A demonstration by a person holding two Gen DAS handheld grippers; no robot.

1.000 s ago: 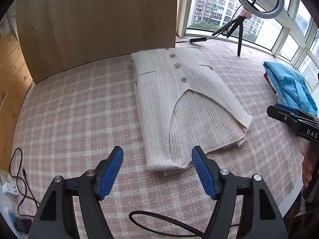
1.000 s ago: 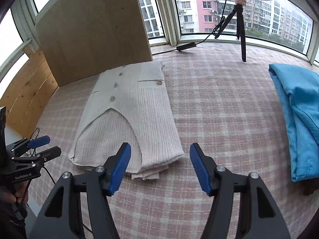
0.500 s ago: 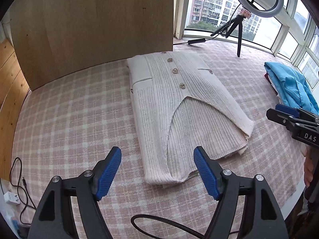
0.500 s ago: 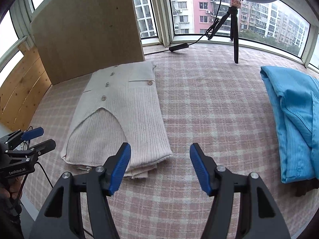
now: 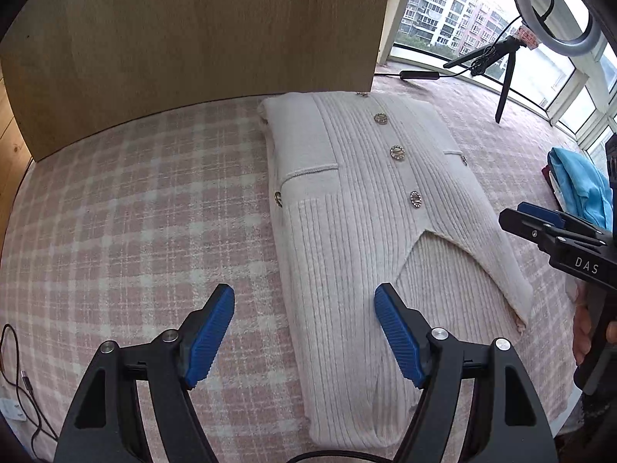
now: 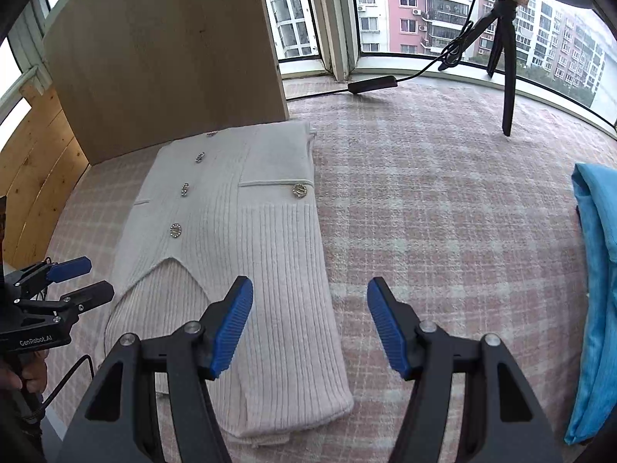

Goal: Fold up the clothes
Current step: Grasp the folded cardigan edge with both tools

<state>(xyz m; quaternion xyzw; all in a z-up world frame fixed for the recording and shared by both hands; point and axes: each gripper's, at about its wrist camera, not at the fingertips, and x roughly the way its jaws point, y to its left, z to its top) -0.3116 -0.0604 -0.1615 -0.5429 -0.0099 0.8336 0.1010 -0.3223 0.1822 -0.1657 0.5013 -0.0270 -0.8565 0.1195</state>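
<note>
A cream ribbed cardigan point(image 5: 370, 231) with round jewelled buttons lies folded lengthwise on the pink plaid cloth; it also shows in the right wrist view point(image 6: 239, 254). My left gripper point(image 5: 304, 332) is open and empty, held over the cardigan's near left edge. My right gripper point(image 6: 310, 328) is open and empty over the cardigan's near right edge. Each gripper shows in the other's view: the right one at the cardigan's right side point(image 5: 555, 231), the left one at its left side point(image 6: 65, 281).
A folded blue garment point(image 6: 597, 289) lies at the right edge, also seen in the left wrist view point(image 5: 582, 185). A wooden board point(image 5: 193, 46) stands behind the cardigan. A ring-light tripod point(image 6: 505, 50) and its cable stand by the windows. Cables point(image 5: 19, 378) lie at the near left.
Both grippers have moved forward and lower toward the cardigan's near end, so it fills more of each view. Both stayed open. The cardigan has not moved.
</note>
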